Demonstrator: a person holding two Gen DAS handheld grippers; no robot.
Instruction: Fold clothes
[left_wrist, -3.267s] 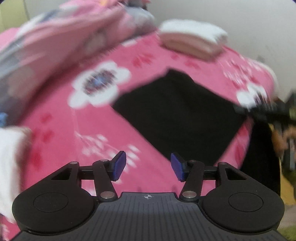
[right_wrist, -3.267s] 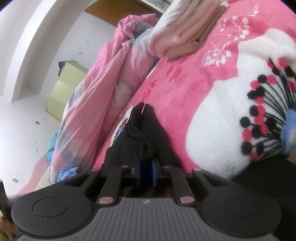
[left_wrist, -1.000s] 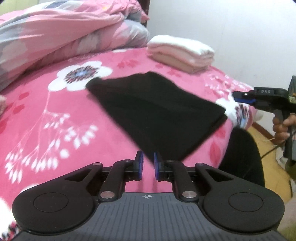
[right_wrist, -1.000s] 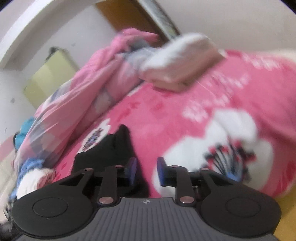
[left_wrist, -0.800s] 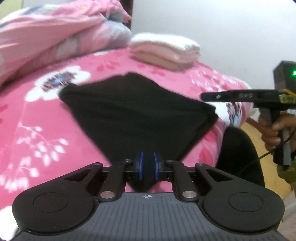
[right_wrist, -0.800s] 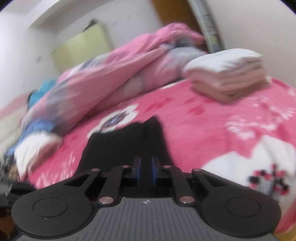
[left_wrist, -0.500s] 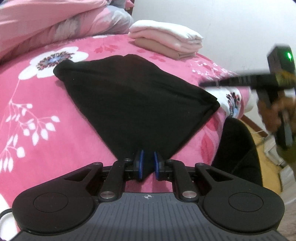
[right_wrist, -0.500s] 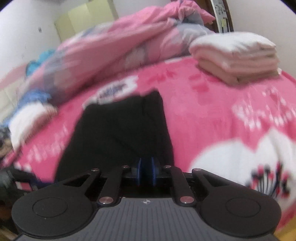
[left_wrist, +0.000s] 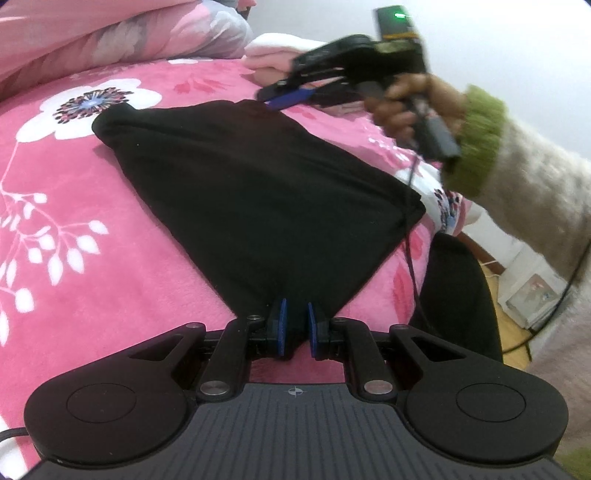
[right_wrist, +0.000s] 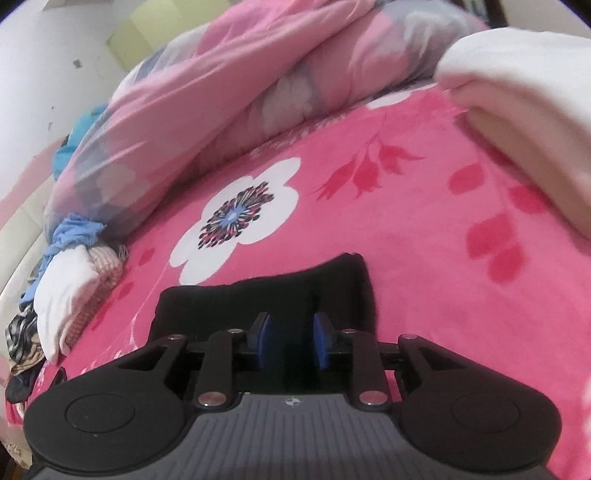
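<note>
two claws, black garment (left_wrist: 258, 192), no legible writing

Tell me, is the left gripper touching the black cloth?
Touching. The left wrist view shows the left gripper with both blue pads pinching the black cloth corner.

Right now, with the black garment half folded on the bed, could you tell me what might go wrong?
1. The left hand-held gripper pinches only the near corner of the black garment; it could slip out.
2. The right hand-held gripper, whose jaws have just been opening, stands open at the far edge, so that fold may spring back.
3. The trailing cable crosses the garment and might drag it.
</note>
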